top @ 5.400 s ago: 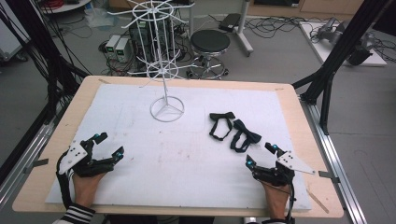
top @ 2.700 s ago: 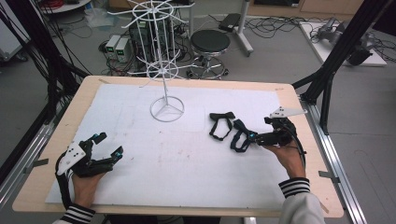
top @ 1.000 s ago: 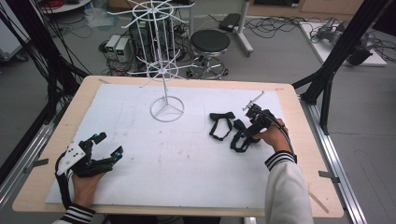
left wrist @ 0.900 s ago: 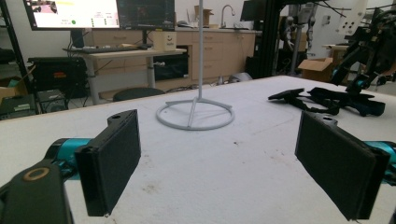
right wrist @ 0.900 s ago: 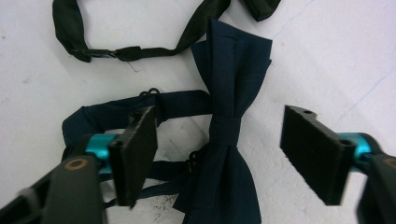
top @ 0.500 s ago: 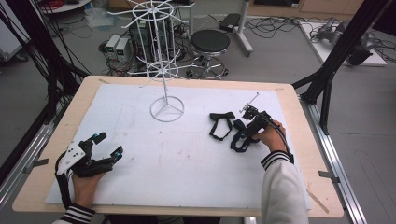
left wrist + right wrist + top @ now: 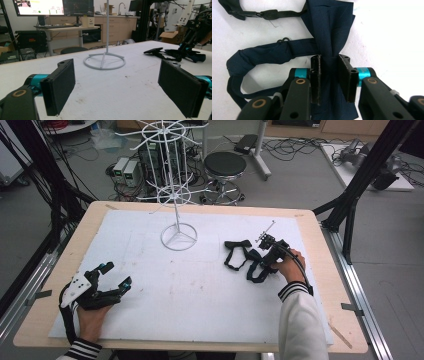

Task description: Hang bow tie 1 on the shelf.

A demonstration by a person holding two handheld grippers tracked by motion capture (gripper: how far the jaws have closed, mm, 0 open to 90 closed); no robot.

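The right gripper (image 7: 329, 80) has just been closing and now pinches the navy bow tie (image 7: 332, 30) at its knot, on the white mat (image 7: 200, 295) right of centre. A firm squeeze on the knot, then a straight lift, should keep the strap (image 7: 262, 53) trailing free. The left gripper (image 7: 117, 87) rests wide open, empty. A wire stand (image 7: 177, 232) waits farther back; cables clutter the floor beyond.
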